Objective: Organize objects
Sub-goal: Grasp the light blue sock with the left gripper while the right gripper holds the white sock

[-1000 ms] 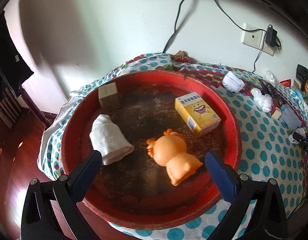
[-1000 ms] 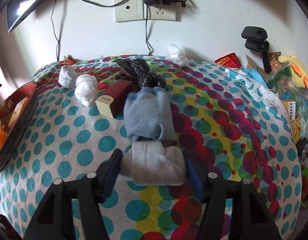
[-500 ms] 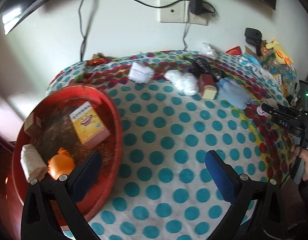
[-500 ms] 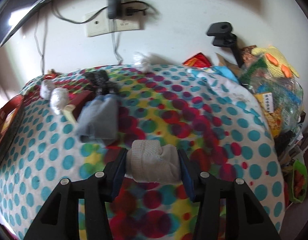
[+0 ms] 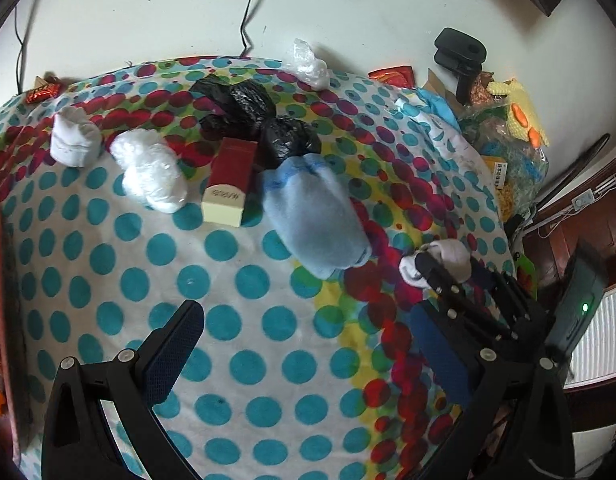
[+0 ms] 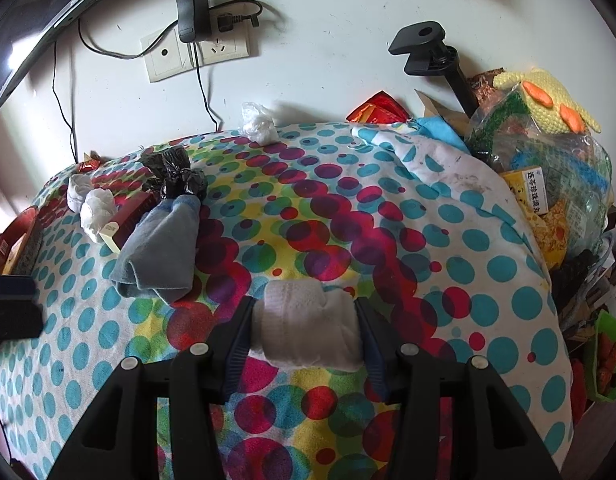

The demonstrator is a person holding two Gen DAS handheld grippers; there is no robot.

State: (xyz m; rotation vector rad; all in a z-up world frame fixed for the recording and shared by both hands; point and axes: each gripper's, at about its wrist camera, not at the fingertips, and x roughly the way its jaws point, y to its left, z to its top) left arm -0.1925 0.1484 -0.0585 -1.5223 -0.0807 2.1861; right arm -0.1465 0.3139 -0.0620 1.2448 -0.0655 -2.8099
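Polka-dot tablecloth (image 6: pixel 448 216) covers the table, white wall behind with a socket plate (image 6: pixel 196 54) and a plugged-in charger. My right claw (image 6: pixel 306 330) is clamped on a rolled white sock (image 6: pixel 308 326), both pads pressed into its sides, just above the cloth near the front edge. My left claw (image 5: pixel 308 354) is wide open with nothing between the pads, hovering over bare cloth. Ahead of it lies a light blue sock bundle (image 5: pixel 318 216), and just beside that a red-and-cream box (image 5: pixel 230 184) touching a black plastic bag (image 5: pixel 254 120). Left of the box: a crumpled clear bag (image 5: pixel 152 176) and another white sock roll (image 5: pixel 74 140). Red tray (image 6: pixel 22 236) sits at the far left edge of the table, only its rim showing. Right-side clutter: snack packets and a yellow knitted toy (image 6: pixel 544 98), well apart from the socks.
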